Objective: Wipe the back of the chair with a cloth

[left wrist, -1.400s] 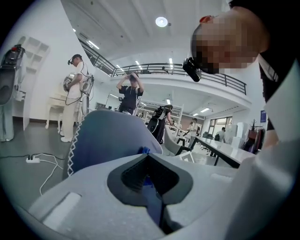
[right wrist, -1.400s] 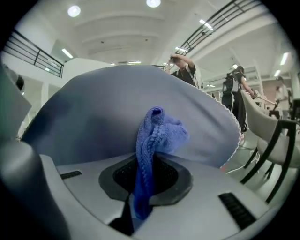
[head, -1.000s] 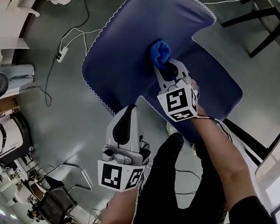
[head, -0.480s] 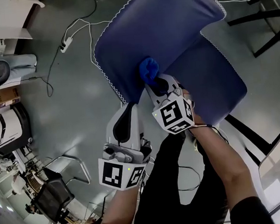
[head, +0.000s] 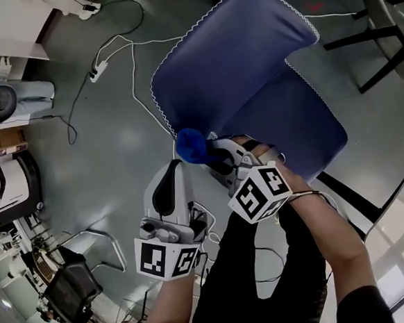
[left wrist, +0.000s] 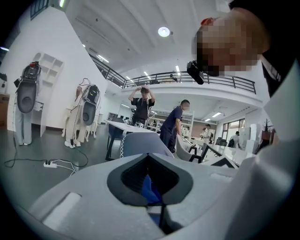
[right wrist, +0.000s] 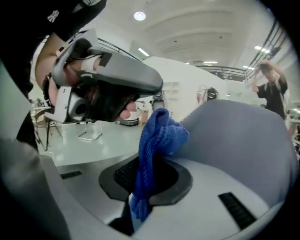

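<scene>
The blue padded chair back (head: 232, 57) with white stitched edging fills the top middle of the head view, its seat (head: 304, 132) to the right. My right gripper (head: 212, 154) is shut on a bunched blue cloth (head: 192, 145), which sits at the lower left edge of the chair back. In the right gripper view the cloth (right wrist: 157, 140) stands up from the shut jaws beside the chair back (right wrist: 243, 136). My left gripper (head: 169, 169) hangs just below the cloth, jaws shut, nothing seen held. Its own view shows the chair back (left wrist: 140, 143) ahead.
A power strip (head: 99, 69) and white and black cables lie on the grey floor left of the chair. Black table legs (head: 363, 40) stand at the right. Equipment (head: 9, 193) crowds the left edge. Two people (left wrist: 143, 105) stand far off.
The right gripper has carried the cloth down and left across the chair back, from its middle to its lower left edge. The left gripper has barely shifted.
</scene>
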The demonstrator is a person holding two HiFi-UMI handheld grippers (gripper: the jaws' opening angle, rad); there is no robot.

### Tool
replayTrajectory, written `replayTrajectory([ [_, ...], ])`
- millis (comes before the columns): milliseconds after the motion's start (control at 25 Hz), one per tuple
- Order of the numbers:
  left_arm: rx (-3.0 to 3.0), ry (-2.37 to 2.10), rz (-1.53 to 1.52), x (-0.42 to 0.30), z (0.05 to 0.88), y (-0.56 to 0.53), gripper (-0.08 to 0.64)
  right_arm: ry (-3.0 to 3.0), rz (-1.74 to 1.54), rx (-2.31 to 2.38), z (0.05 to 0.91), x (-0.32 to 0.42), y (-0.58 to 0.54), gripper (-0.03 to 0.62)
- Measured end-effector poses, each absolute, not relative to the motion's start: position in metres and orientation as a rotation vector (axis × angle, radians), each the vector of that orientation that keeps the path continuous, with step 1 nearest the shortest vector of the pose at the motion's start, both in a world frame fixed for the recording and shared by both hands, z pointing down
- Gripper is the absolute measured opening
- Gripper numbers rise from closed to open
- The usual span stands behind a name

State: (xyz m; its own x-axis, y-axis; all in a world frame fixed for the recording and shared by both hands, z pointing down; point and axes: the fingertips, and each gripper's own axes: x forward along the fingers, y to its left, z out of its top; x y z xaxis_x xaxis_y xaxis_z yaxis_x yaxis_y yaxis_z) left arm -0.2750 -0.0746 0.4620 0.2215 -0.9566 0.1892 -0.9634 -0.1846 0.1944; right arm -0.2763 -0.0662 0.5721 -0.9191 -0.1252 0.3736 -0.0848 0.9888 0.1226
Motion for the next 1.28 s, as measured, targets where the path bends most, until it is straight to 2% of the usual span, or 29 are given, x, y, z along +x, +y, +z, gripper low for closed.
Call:
replayTrajectory([
  [160,2.228,-1.811,0.04,-0.282,0.463,-0.077,0.008,-2.708,-0.147,0.008,0.572,-0.271,-0.094,0.061],
  [600,2.285,-1.755,0.043,-0.276,0.464,-0.103,0.008,-2.739,-0.054,0.136,0.571,-0.28,-0.139,0.064],
  [1280,2.347,-1.648,0.095,-0.237,0.47,-0.154,0.008,-2.843,0.075,0.347,0.546,-0.24,-0.229,0.072],
])
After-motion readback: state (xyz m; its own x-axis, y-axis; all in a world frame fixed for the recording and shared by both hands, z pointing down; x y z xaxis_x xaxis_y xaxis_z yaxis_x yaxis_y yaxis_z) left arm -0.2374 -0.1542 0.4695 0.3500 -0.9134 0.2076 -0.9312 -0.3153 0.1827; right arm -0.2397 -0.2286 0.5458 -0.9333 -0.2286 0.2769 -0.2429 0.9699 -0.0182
